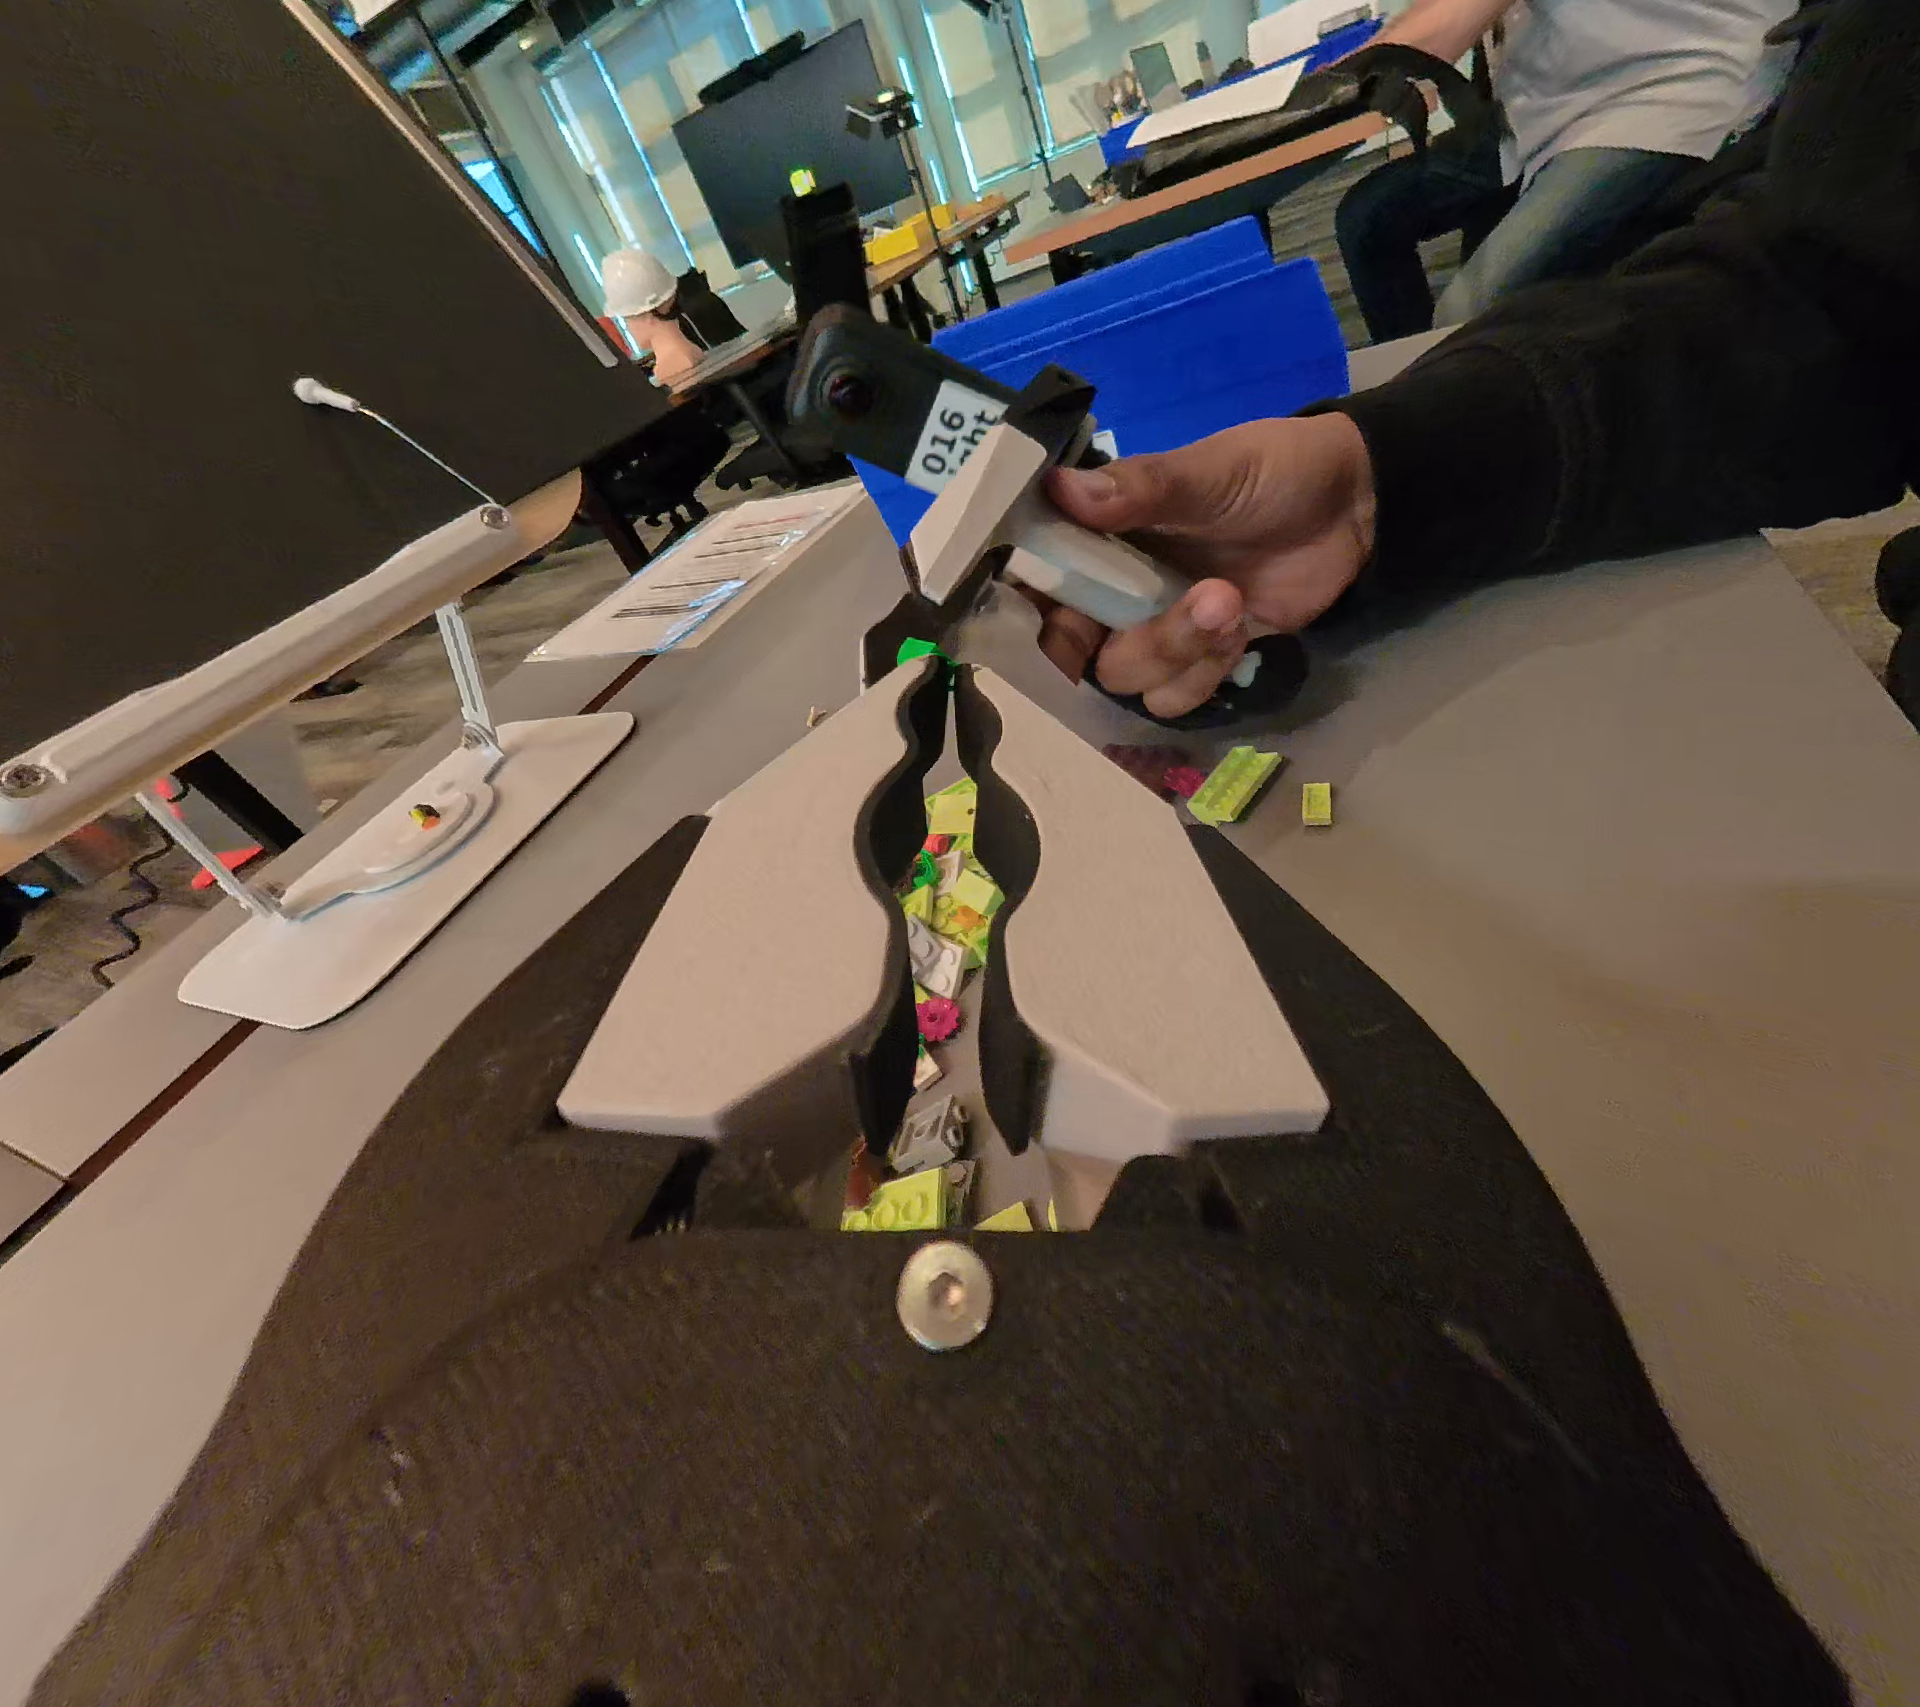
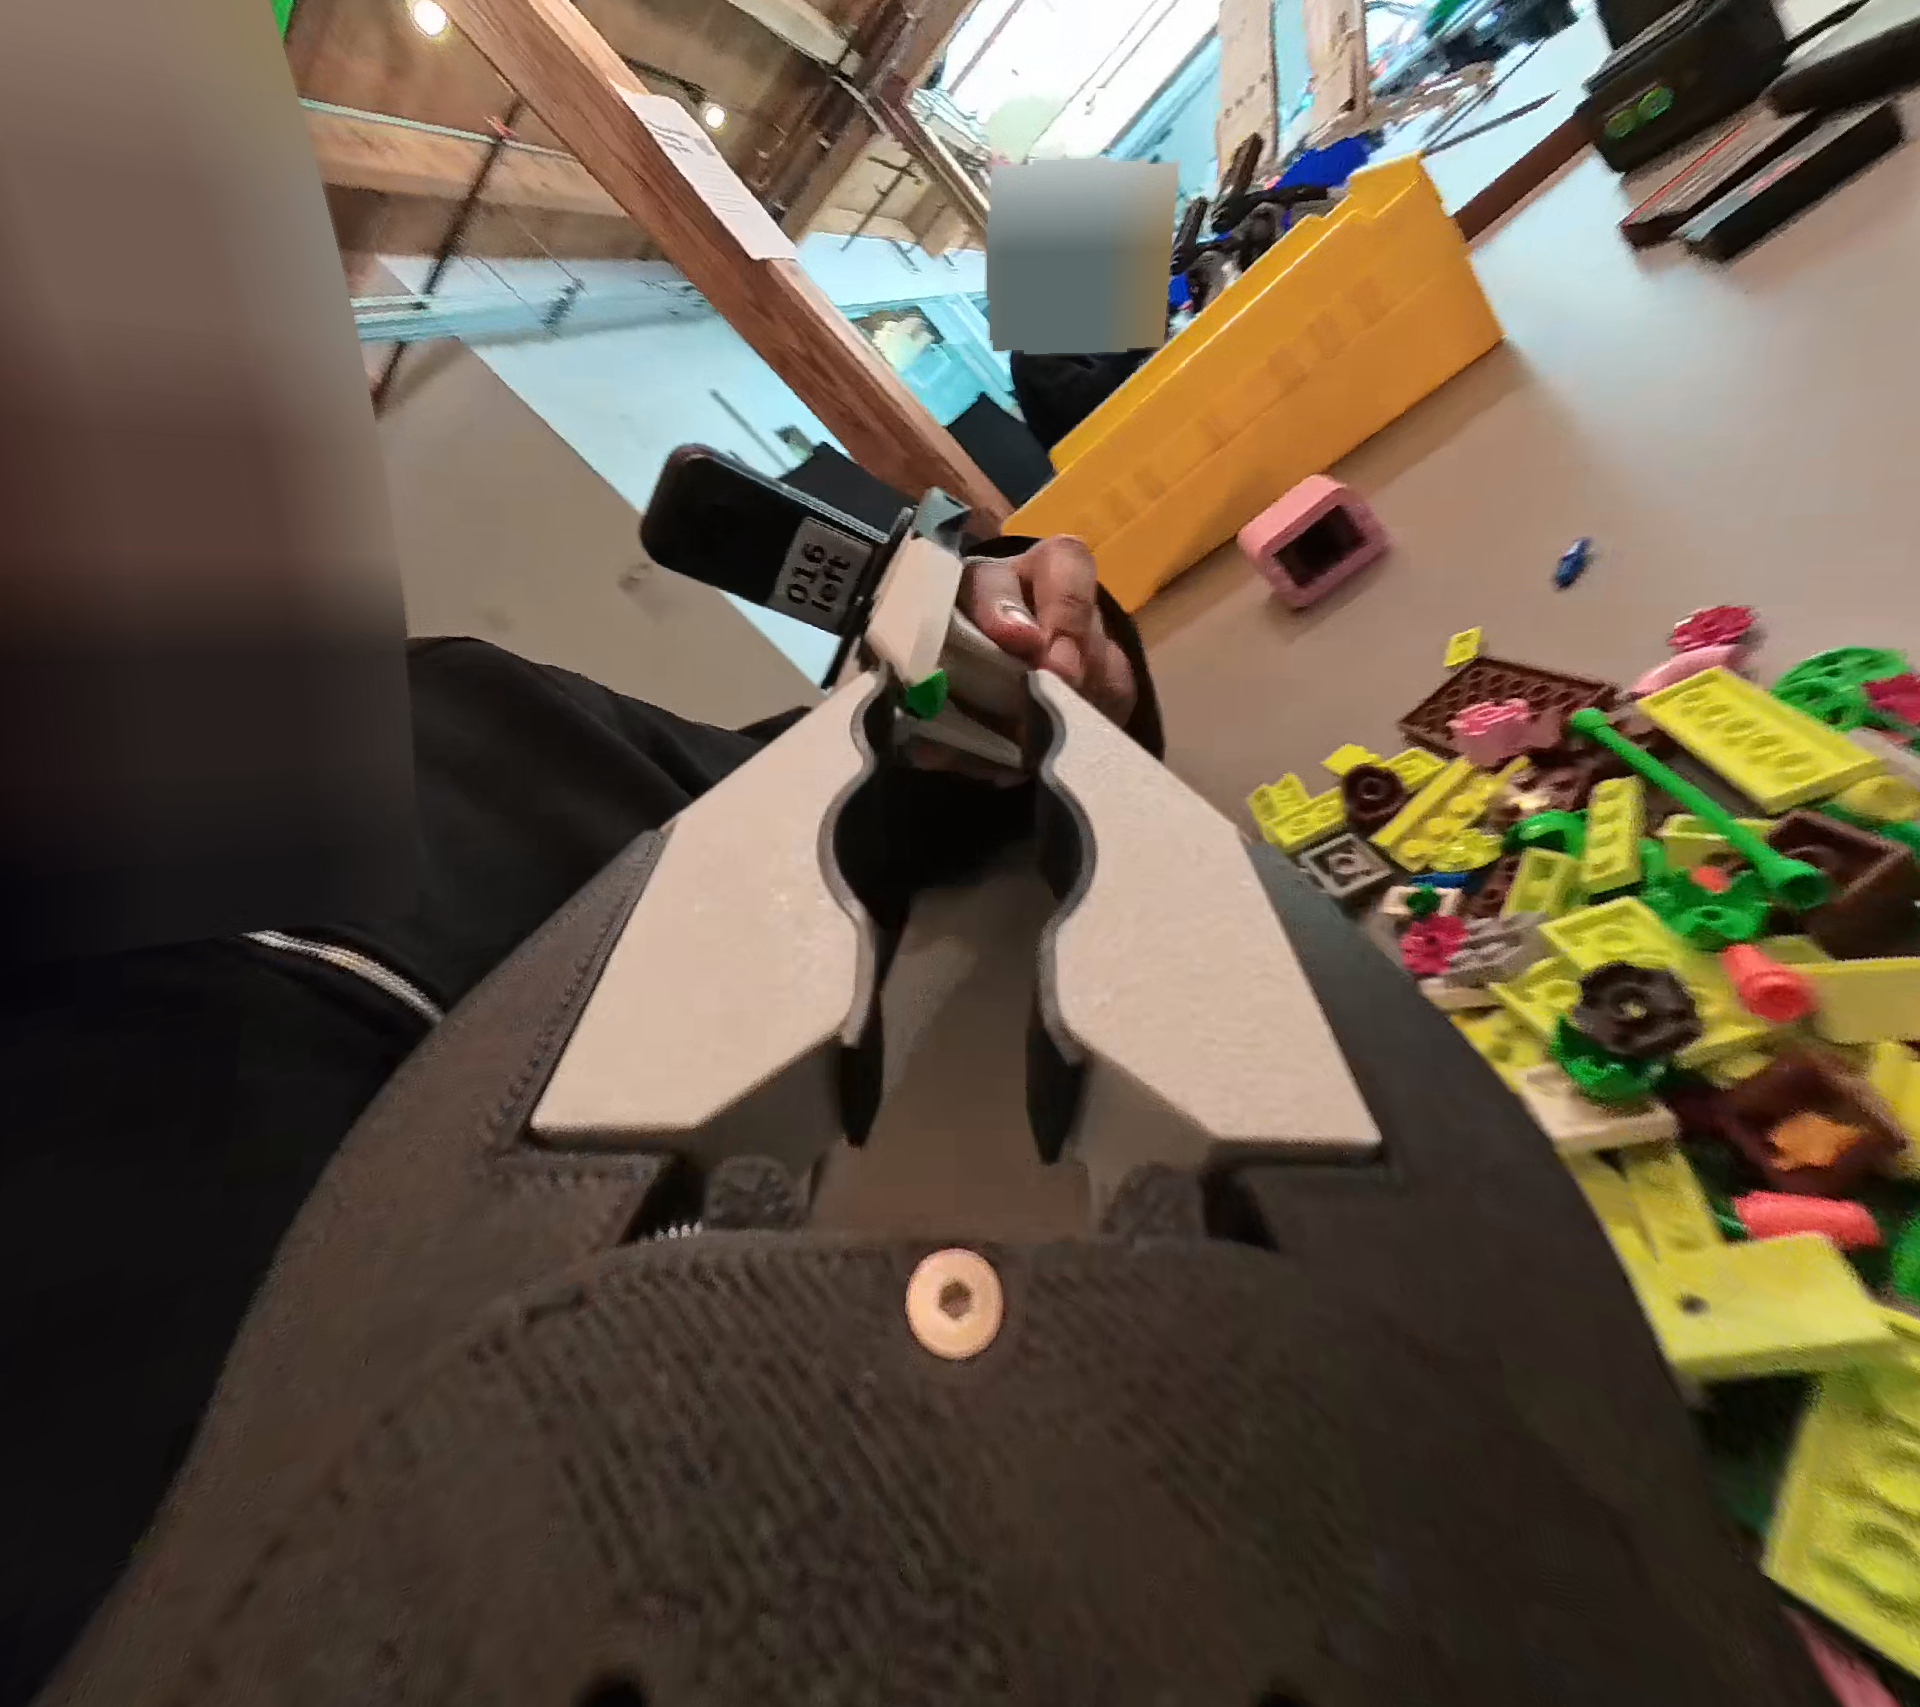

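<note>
Two close wrist views over a grey table [image 1: 1558, 826], facing each other, sharing brick pile [image 2: 1621, 909]

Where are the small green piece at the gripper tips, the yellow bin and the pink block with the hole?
small green piece [image 2: 924, 694], right wrist view, on its visible green face.
yellow bin [image 2: 1278, 379], right wrist view, middle of its long side wall.
pink block [image 2: 1351, 514], right wrist view, its upper rim.

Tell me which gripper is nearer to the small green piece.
Left. The left gripper pinches the small green piece at its fingertips. The right gripper faces it with jaws open, its tips beside the piece without gripping it.
</note>
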{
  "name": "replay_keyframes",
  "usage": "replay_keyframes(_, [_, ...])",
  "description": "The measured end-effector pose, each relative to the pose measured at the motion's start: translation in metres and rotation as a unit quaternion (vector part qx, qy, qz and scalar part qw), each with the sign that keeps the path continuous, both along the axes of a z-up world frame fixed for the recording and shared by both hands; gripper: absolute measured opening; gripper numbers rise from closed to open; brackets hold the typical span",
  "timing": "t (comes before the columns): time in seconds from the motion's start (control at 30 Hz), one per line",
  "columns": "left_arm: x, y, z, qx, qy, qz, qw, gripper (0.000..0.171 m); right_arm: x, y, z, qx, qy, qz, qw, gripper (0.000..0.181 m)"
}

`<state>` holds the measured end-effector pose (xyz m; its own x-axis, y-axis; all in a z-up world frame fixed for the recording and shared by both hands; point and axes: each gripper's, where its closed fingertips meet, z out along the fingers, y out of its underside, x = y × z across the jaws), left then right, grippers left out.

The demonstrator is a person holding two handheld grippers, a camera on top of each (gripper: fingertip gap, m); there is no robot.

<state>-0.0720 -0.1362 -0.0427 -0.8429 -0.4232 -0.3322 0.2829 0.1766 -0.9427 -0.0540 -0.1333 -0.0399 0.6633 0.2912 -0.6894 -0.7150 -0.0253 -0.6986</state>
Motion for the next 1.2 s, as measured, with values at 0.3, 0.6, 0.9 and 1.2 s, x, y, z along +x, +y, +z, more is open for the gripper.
replay_keyframes(0.3, [-0.003,-0.004,-0.007,0.011,0.009,-0.015,1.000,0.000,-0.011,0.003,-0.002,0.019,0.072,0.055,0.996,0.003])
replay_keyframes(0.6, [0.005,-0.004,-0.007,-0.062,0.136,-0.036,0.988,0.021,0.000,-0.003,0.003,0.038,0.040,0.013,0.998,0.002])
replay_keyframes(0.9, [0.009,-0.002,-0.001,-0.196,0.355,-0.123,0.906,0.015,-0.006,0.002,0.009,0.030,-0.089,-0.036,0.995,0.002])
replay_keyframes(1.2, [0.005,-0.005,-0.003,-0.177,0.340,-0.127,0.915,0.003,-0.010,0.007,0.004,0.009,-0.135,-0.046,0.990,0.002])
